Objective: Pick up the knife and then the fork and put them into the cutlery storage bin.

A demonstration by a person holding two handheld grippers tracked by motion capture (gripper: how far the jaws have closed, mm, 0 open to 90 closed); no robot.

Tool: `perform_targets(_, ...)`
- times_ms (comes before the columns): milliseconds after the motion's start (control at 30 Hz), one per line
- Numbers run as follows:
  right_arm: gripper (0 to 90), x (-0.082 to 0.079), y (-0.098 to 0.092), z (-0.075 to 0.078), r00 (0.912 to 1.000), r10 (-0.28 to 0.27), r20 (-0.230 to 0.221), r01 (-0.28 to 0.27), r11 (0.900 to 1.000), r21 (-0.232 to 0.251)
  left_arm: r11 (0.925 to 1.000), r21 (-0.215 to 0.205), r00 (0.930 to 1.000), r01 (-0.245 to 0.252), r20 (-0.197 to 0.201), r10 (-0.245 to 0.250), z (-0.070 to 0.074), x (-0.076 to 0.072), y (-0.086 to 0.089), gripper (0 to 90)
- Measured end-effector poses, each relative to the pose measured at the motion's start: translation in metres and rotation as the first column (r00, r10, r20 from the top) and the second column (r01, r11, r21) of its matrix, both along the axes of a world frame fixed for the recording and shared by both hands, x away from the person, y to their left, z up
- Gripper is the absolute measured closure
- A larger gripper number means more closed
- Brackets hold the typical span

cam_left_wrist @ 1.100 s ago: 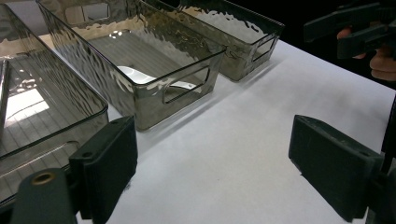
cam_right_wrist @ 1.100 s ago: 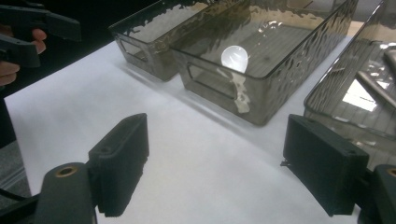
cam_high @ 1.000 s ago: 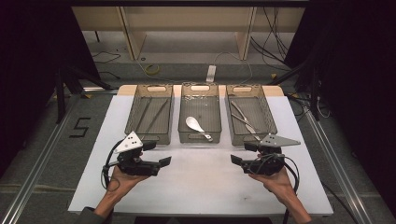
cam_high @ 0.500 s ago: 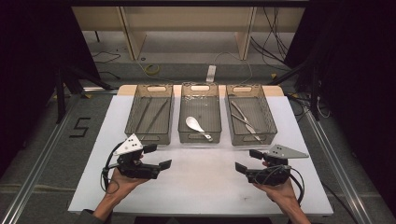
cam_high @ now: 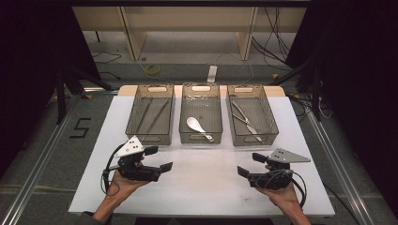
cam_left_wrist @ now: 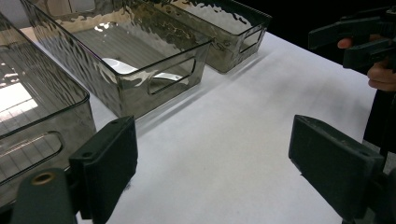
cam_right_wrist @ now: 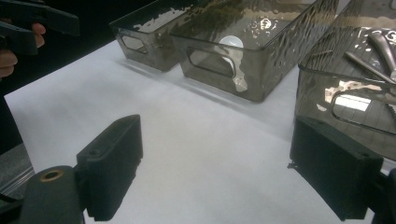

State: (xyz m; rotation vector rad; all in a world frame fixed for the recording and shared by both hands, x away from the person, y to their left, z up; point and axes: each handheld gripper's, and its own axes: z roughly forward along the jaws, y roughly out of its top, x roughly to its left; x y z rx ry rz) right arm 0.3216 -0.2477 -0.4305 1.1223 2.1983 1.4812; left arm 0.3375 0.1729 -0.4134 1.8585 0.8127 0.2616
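From above, a white spoon (cam_high: 198, 126) lies at twelve o'clock; both the left tool (cam_high: 158, 159) and right tool (cam_high: 248, 164) gape wide, empty, over the desk (cam_high: 202, 187).

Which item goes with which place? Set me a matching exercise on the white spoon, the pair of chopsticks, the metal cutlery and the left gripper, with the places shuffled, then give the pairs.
Things:
1. white spoon
2. chopsticks
3. metal cutlery
4. left gripper

Places:
A. in the right bin
B. over the white tabletop, in front of the bins, open
C. in the left bin
D. in the middle bin

Pairs: 1-D, 2-C, 3-A, 4-B
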Motion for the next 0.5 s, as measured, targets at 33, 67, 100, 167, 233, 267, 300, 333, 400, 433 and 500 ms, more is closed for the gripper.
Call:
perform_targets(33,17.9,-0.0001,0.0000,0.0002,1.0000,-0.001,0.003,0.001,1.000,0.002,1.0000,-0.002,1.0000,0.000,-0.004,0.000,0.0000,-0.0003,-0.0003,15.1)
perform_targets(67,17.9,-0.0002,0.0000,0.0004,1.0000,-0.001,0.002,0.001,1.000,0.004,1.0000,0.000,1.0000,0.000,-0.002,0.000,0.0000,-0.0002,-0.0004,15.1)
perform_targets(100,17.9,-0.0002,0.0000,0.0005,1.0000,0.000,0.003,0.000,1.000,0.005,1.0000,0.000,1.0000,0.000,-0.003,0.000,0.0000,-0.0001,-0.0005,15.0)
perform_targets(167,17.9,-0.0003,0.0001,0.0007,1.0000,0.000,0.004,0.000,1.000,0.004,1.0000,0.002,1.0000,-0.002,-0.004,0.002,-0.0002,-0.0002,-0.0006,15.1)
perform_targets(233,17.9,0.0000,0.0002,0.0005,1.0000,0.000,0.004,0.000,1.000,0.003,1.0000,0.002,1.0000,-0.003,-0.004,0.003,-0.0002,-0.0001,-0.0005,15.1)
perform_targets(267,17.9,0.0000,0.0002,0.0005,1.0000,0.000,0.004,0.000,1.000,0.003,1.0000,0.002,1.0000,-0.001,-0.002,0.001,-0.0002,0.0000,-0.0004,15.1)
perform_targets(300,17.9,-0.0002,0.0002,0.0006,1.0000,-0.001,0.005,0.001,1.000,0.003,1.0000,0.002,1.0000,-0.002,-0.003,0.002,-0.0002,-0.0001,-0.0005,15.1)
perform_targets(333,17.9,-0.0004,0.0002,0.0009,1.0000,-0.003,0.008,0.003,1.000,0.002,1.0000,0.004,1.0000,-0.002,-0.003,0.002,-0.0002,-0.0001,-0.0004,15.1)
perform_targets(400,18.0,-0.0004,0.0000,0.0011,1.0000,-0.004,0.007,0.004,1.000,0.003,1.0000,0.004,1.0000,-0.002,-0.001,0.002,-0.0002,0.0000,-0.0004,15.1)
perform_targets(433,18.0,-0.0003,-0.0001,0.0010,1.0000,-0.005,0.006,0.005,1.000,0.003,1.0000,0.002,1.0000,-0.003,-0.002,0.003,-0.0002,-0.0001,-0.0005,15.1)
perform_targets(500,17.9,-0.0003,-0.0001,0.0010,1.0000,-0.004,0.006,0.004,1.000,0.002,1.0000,0.007,1.0000,-0.002,-0.001,0.002,-0.0003,0.0002,-0.0003,15.1)
